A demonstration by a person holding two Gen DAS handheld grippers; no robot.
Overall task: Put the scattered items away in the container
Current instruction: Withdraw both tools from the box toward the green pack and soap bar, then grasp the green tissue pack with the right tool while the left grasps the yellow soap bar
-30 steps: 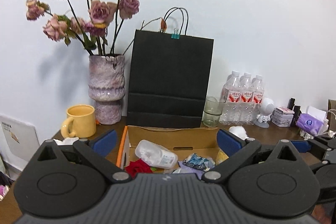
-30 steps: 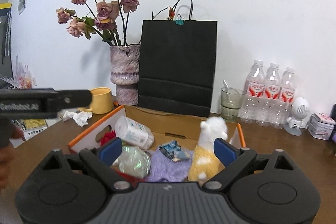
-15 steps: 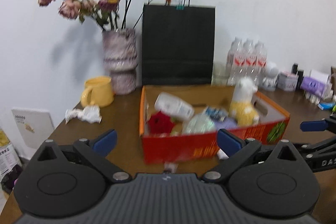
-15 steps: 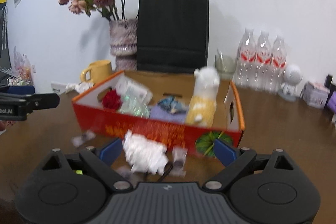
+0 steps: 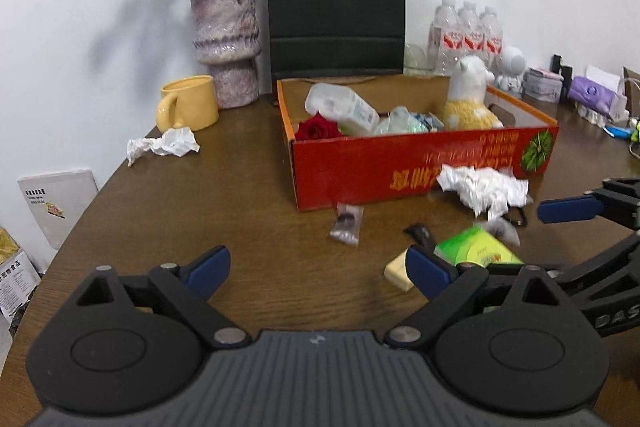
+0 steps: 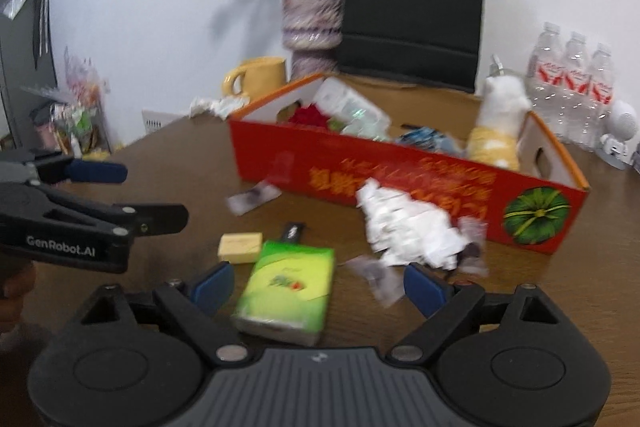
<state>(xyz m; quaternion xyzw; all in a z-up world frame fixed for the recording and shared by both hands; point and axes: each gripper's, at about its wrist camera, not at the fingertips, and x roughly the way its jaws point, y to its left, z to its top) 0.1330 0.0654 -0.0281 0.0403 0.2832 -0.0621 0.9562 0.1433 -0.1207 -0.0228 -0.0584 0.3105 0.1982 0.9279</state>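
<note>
Crumpled white paper point(image 5: 482, 187) against red box point(image 5: 420, 163)

left hand-held gripper point(image 6: 96, 171): "GenRobot.AI" | right hand-held gripper point(image 5: 568, 209): "DAS"

I seem to be in a lived-in home or small office corner. My brown wooden table point(image 5: 224, 211) stands against a plain white wall, carrying a mottled vase of dried roses point(image 5: 225, 43), a yellow mug point(image 5: 188, 103), a black paper gift bag point(image 5: 335, 7), a pack of water bottles point(image 5: 466, 33) and a small astronaut figurine point(image 5: 511, 65).
</note>
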